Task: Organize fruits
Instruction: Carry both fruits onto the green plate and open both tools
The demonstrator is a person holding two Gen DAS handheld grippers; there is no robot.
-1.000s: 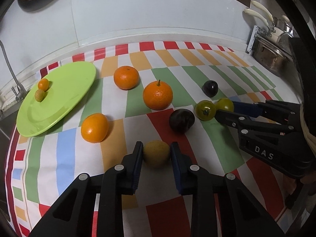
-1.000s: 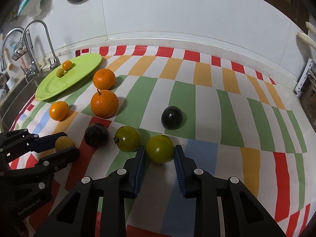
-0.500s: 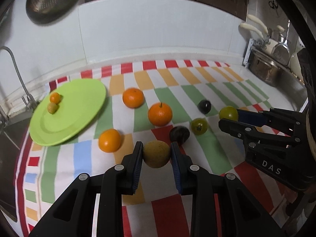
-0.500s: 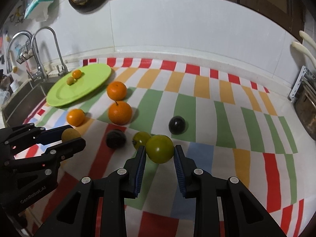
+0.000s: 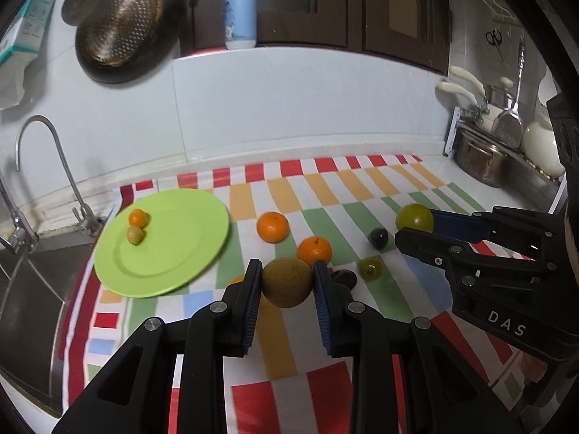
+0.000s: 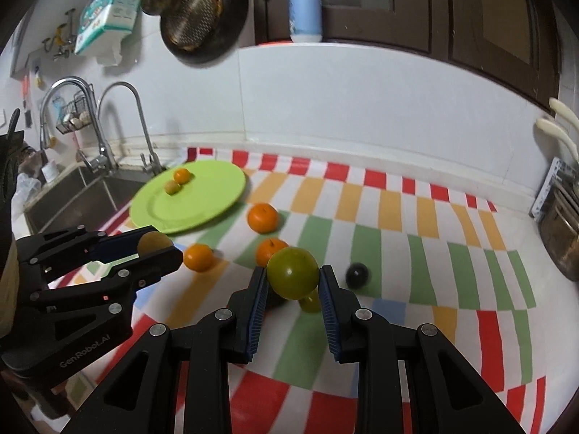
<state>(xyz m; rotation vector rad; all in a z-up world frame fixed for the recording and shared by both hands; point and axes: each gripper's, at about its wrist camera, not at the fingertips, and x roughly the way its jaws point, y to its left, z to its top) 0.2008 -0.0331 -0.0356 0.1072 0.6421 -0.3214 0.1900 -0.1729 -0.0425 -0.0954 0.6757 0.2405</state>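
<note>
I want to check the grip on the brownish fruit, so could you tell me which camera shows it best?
The left wrist view: the brownish fruit sits large and central, clamped in the left gripper. The right wrist view shows only a sliver of it, at the left edge, mostly hidden by that gripper's fingers.

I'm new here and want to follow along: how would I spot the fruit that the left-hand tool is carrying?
Start at the green plate beside the sink, then look just right of it, above the striped cloth. There the left gripper clamps a brownish-yellow fruit between its blue pads. Unlike the bright oranges and dark plums below, it is dull, speckled and lifted off the cloth.
</note>
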